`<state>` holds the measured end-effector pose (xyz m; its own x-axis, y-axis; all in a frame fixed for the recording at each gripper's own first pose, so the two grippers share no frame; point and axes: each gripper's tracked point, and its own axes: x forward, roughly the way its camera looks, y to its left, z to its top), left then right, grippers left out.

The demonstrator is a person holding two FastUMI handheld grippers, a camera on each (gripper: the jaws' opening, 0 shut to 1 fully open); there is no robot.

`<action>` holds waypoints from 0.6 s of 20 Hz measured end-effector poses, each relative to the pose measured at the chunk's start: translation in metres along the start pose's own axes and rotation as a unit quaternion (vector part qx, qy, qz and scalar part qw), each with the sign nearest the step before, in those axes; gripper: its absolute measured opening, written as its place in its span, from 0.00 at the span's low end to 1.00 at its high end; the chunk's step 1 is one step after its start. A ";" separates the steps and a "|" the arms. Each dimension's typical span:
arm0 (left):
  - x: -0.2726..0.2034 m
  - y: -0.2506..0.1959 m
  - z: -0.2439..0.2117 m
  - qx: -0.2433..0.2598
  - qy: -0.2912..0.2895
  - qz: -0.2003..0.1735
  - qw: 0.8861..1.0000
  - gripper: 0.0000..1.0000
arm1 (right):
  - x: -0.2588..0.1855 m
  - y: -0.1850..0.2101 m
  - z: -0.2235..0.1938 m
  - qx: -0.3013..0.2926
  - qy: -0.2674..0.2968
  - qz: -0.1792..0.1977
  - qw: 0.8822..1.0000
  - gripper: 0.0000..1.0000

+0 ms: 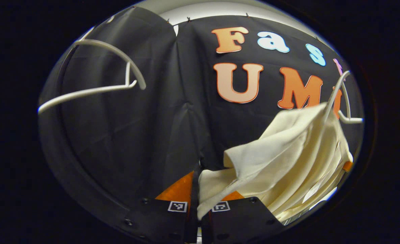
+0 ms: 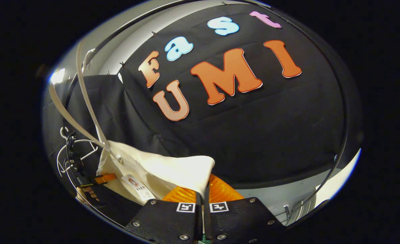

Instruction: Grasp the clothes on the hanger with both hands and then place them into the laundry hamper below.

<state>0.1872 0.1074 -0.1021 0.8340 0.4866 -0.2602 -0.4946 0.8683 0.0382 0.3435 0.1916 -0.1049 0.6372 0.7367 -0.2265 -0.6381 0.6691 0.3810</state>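
A cream garment (image 1: 288, 159) hangs off a white hanger (image 1: 335, 98) at the right of the left gripper view. My left gripper (image 1: 196, 200) is shut on the garment's near edge, with cloth spilling out between the fingers. In the right gripper view the same cream garment (image 2: 152, 169) drapes from a white hanger (image 2: 84, 101) at the lower left. My right gripper (image 2: 203, 196) is shut on its pointed corner. The other gripper (image 2: 91, 189), held by a hand, shows at the far lower left.
A second, bare white hanger (image 1: 95, 84) hangs at the upper left of the left gripper view. Several more empty hangers (image 2: 71, 152) cluster at the left of the right gripper view. A metal rail (image 2: 342, 135) curves down the right side.
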 end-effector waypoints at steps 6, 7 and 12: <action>0.005 -0.010 -0.041 0.014 0.038 -0.031 0.999 0.13 | 0.016 -0.003 -0.044 0.023 0.030 -0.022 0.999 0.01; 0.005 -0.017 -0.044 0.018 0.038 -0.042 0.998 0.14 | 0.015 -0.003 -0.047 0.025 0.031 -0.024 0.999 0.01; -0.006 -0.069 -0.057 0.013 0.058 -0.111 0.992 0.13 | 0.013 0.005 -0.063 0.040 0.037 -0.032 0.998 0.01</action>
<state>0.2025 0.0392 -0.1581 0.8866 0.2706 -0.3751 -0.2951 0.9554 -0.0083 0.3214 0.2110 -0.1621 0.6405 0.6995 -0.3168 -0.5589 0.7076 0.4324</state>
